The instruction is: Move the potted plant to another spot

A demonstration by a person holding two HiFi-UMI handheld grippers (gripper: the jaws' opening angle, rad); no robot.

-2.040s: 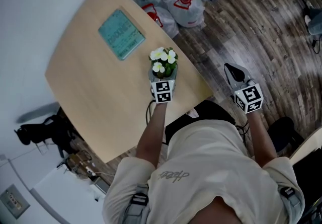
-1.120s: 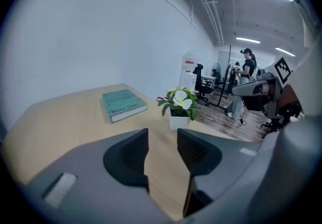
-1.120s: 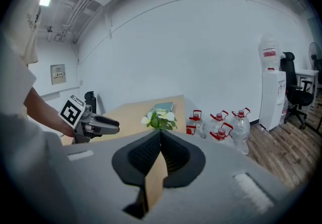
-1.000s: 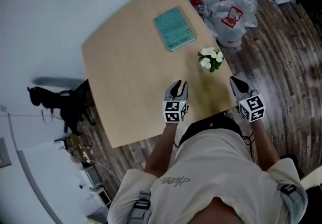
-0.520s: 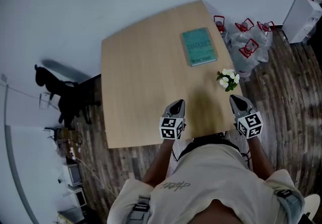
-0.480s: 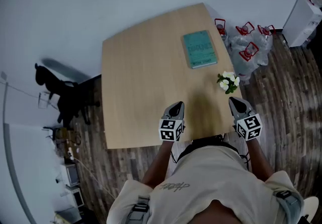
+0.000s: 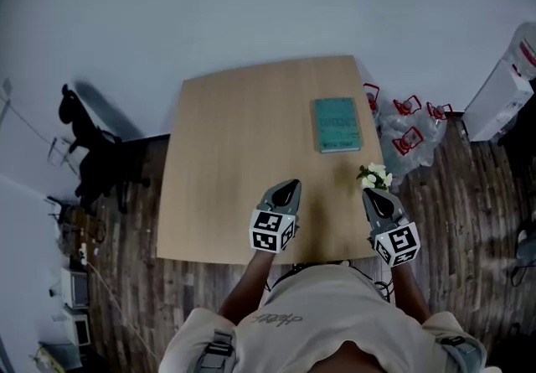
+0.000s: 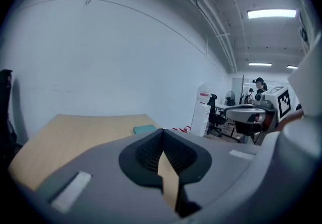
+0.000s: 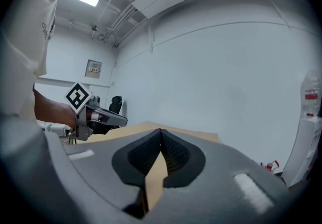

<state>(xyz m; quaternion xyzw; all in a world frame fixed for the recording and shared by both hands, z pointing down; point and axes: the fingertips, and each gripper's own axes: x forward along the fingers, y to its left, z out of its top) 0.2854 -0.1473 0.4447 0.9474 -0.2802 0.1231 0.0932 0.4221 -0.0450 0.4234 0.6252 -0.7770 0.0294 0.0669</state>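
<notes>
Potted plant (image 7: 373, 176) stands upright at the right edge of the tabletop (image 7: 243, 145), toward the near corner, well apart from the teal book (image 7: 337, 123). The pot itself is mostly hidden under the white flowers.

Left tool (image 7: 287, 185): jaws pressed together, nothing between them, held above the near edge of the tabletop.

Right tool (image 7: 371, 195): jaws also together and empty, just beside the plant but not gripping it.

Judgement: plant stands free and both tools are closed on nothing, so the move looks either finished or not begun. Finished seems likelier, with nothing left but to back away.
</notes>
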